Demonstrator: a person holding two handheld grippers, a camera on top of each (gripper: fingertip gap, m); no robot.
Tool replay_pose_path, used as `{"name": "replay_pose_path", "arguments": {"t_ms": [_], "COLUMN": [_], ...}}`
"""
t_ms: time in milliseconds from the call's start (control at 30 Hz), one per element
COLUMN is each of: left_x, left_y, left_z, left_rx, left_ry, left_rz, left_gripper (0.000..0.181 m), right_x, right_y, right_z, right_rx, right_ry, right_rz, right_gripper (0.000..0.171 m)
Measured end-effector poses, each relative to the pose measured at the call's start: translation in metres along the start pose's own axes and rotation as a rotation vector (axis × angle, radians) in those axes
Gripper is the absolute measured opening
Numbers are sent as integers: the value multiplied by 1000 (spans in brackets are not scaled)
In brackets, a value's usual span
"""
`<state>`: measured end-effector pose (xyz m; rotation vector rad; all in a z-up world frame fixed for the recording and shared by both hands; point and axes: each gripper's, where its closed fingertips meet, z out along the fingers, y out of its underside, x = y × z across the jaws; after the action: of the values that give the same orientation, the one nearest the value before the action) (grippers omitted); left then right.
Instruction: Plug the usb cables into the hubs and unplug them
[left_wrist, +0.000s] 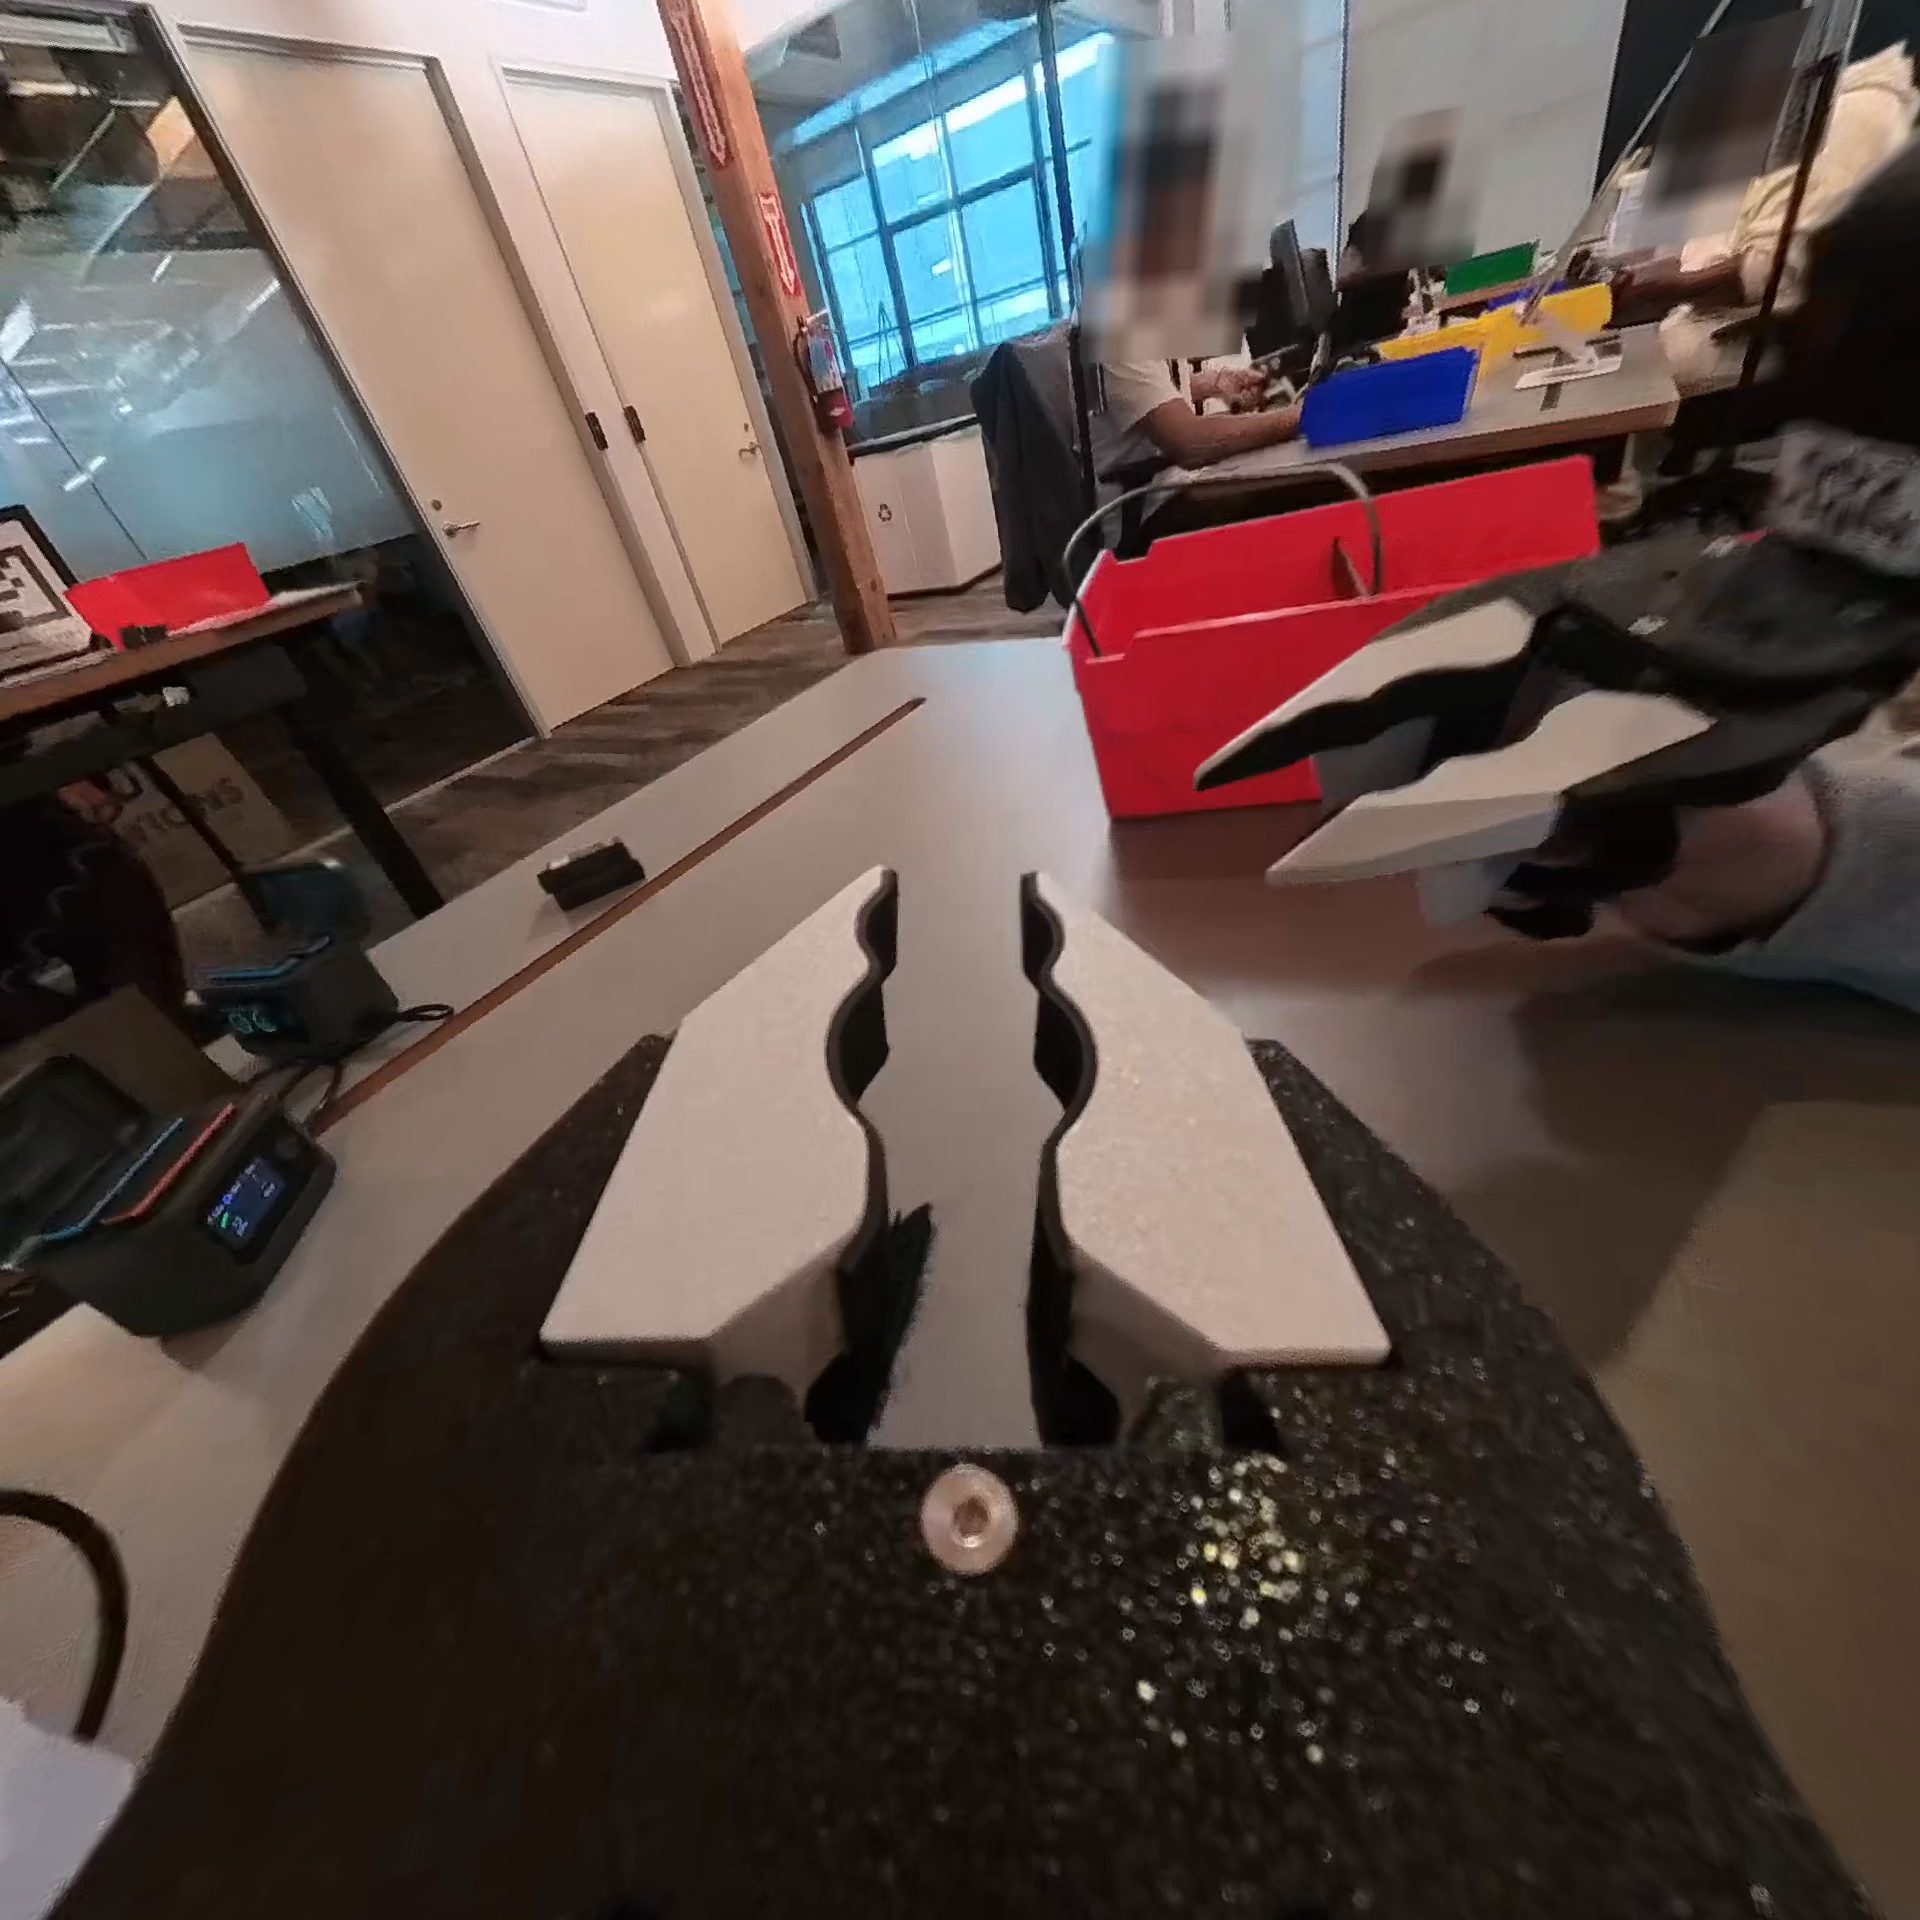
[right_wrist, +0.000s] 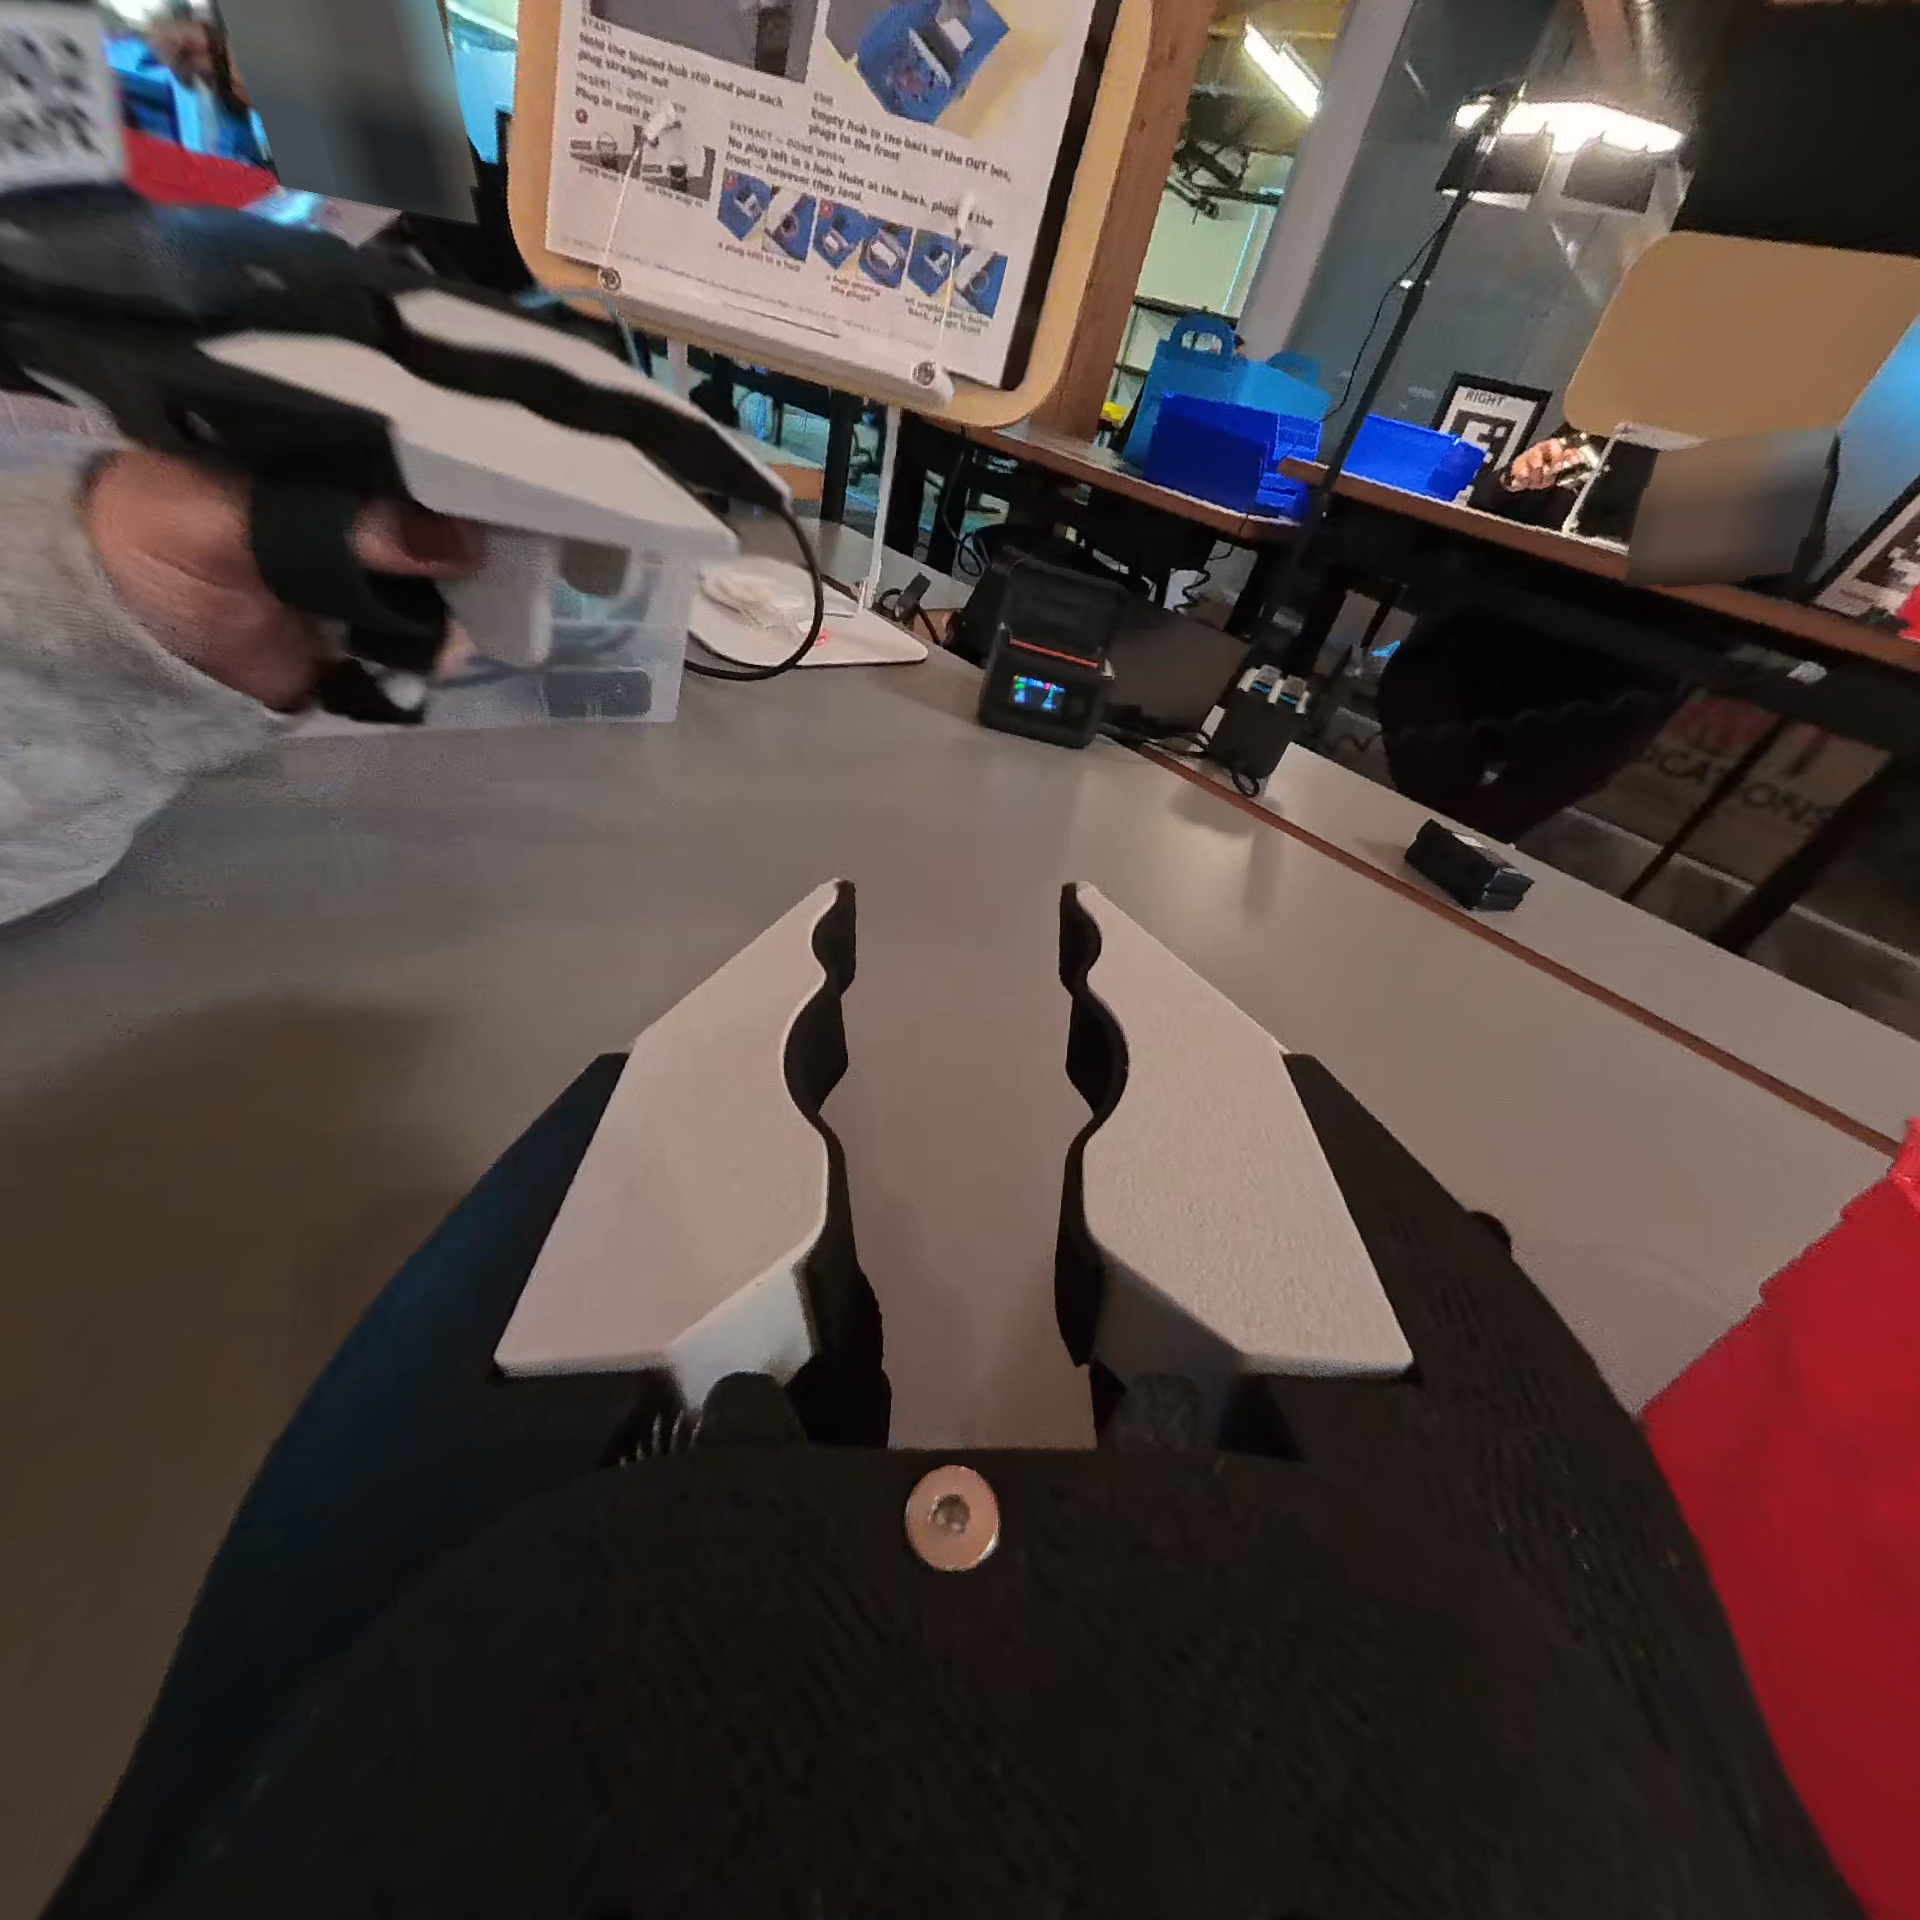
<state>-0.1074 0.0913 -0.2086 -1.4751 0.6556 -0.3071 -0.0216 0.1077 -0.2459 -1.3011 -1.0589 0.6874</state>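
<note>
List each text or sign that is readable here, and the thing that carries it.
I quote no writing; these carry it:
instruction sheet: printed lines, pictures.
red signs on the wooden post.
marker card: black-and-white pattern.
charger screen: too small to read.

Grey table (left_wrist: 1039, 748) bears red bin (left_wrist: 1195, 707); small black block (left_wrist: 590, 873).
</note>
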Motion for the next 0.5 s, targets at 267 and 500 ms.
{"name": "replay_pose_path", "arguments": {"t_ms": [267, 500], "left_x": [-55, -111], "left_y": [-66, -10], "left_z": [-103, -163], "left_rx": [-221, -768], "left_ry": [-464, -276], "left_rz": [171, 401], "left_gripper": [20, 17], "right_x": [8, 14], "right_y": [-11, -16], "right_z": [-4, -10], "right_rx": [58, 82], "right_ry": [-34, -37], "right_rz": [126, 180], "right_gripper": [37, 37]}}
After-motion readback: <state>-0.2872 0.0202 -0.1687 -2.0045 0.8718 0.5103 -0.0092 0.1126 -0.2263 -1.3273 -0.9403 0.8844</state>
